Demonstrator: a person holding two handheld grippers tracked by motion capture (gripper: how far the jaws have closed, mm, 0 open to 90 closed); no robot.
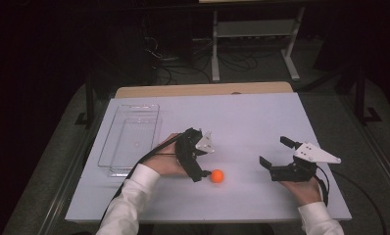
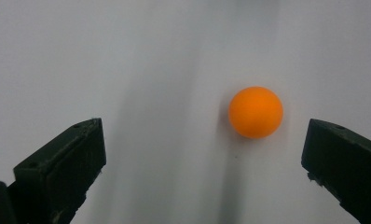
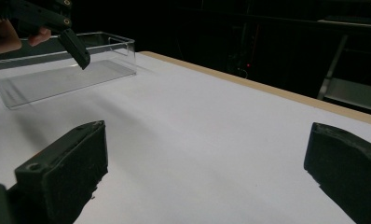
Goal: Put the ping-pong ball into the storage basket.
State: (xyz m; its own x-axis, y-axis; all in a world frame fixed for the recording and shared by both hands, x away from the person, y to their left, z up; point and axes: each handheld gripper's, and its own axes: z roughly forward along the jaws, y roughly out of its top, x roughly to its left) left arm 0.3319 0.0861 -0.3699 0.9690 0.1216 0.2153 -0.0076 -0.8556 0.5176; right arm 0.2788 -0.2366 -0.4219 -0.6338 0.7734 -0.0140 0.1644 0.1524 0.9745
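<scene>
An orange ball (image 1: 217, 176) (image 2: 255, 112) lies on the white table (image 1: 261, 112) near its front middle. My left gripper (image 1: 199, 161) (image 2: 202, 128) is open and hangs over the ball, pointing down at it. In the left gripper view the ball sits ahead of the jaws, closer to the right one, with nothing touching it. My right gripper (image 1: 276, 152) (image 3: 205, 128) is open and empty, low over the table at the right, well apart from the ball. One of the left gripper's fingers (image 3: 76, 46) appears at the top left of the right gripper view.
A clear plastic box (image 1: 132, 137) (image 3: 58, 70) stands empty on the left part of the table, behind the left hand. Beyond the table's far wooden edge (image 1: 203, 89) are a metal frame (image 1: 254, 34) and cables on a dark floor.
</scene>
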